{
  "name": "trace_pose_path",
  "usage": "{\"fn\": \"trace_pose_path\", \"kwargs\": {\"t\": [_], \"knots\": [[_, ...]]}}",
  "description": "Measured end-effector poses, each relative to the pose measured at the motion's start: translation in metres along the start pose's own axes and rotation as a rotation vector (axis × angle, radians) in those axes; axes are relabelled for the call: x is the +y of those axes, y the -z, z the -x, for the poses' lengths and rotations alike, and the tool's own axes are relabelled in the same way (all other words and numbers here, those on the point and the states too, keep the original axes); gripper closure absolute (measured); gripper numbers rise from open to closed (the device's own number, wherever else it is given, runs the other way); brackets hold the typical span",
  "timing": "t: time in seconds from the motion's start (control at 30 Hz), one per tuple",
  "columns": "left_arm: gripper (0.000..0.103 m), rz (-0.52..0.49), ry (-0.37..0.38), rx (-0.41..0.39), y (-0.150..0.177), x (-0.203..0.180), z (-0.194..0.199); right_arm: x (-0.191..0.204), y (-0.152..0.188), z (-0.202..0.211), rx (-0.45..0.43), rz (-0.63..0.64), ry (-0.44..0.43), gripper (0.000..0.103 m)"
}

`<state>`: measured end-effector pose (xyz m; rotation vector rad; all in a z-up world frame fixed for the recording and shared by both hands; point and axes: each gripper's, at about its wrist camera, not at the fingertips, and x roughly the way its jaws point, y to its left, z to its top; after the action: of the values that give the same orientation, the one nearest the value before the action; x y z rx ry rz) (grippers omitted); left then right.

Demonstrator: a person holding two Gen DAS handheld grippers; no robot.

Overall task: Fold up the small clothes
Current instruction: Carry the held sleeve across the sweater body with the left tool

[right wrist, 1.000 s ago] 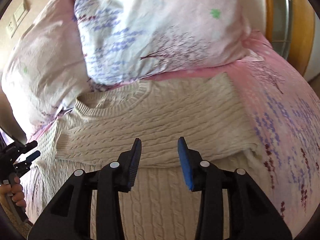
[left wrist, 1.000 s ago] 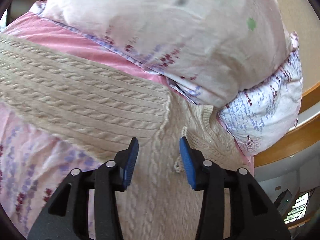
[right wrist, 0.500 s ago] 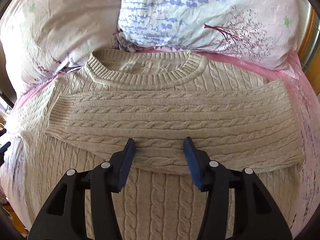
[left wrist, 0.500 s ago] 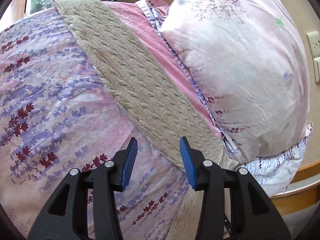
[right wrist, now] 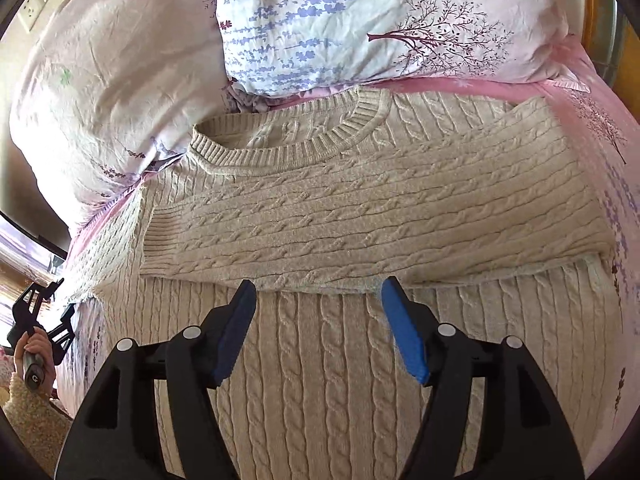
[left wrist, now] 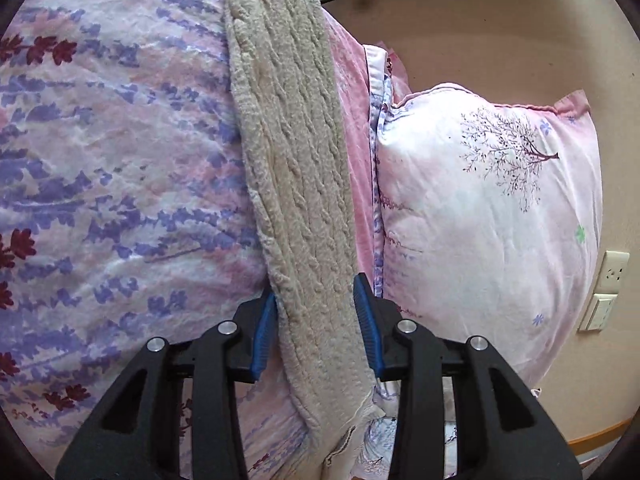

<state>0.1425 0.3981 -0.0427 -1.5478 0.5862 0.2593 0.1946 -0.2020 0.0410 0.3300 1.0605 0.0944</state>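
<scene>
Cable-knit sweater (right wrist: 360, 216) lies on the floral bedspread (left wrist: 112, 152) below two pillows (right wrist: 360, 20), one sleeve (right wrist: 380, 232) folded across its chest. Only the left wrist view shows the other sleeve (left wrist: 292, 168) between the spread left gripper (left wrist: 316, 328); the right gripper (right wrist: 318, 320) hovers spread above the torso.

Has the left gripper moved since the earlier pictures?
Yes. The left gripper has swung away from the beige cable-knit sweater's body and now straddles its outstretched sleeve, with the pink tree-print pillow on its right.

L hand-held gripper (left wrist: 316, 320) agape, R hand-held gripper (right wrist: 318, 320) too
</scene>
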Motion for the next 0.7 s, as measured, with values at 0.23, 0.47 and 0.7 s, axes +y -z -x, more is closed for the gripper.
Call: {"fn": "trace_pose_path", "kwargs": {"t": [0.23,0.47,0.7], "knots": [[0.097,0.178,0.139,-0.018,0.004,0.014,-0.007,-0.015,0.003,0.016,-0.021,0.002,0.013,0.036],[0.097,0.023,0.334,0.130,0.067,-0.059,-0.021,-0.042,0.004,0.032,-0.038,-0.038,0.013,0.036],[0.097,-0.069,0.439,0.340,0.186,-0.095,-0.057,-0.066,0.010,0.043,-0.047,-0.061,0.023,0.036]]}}
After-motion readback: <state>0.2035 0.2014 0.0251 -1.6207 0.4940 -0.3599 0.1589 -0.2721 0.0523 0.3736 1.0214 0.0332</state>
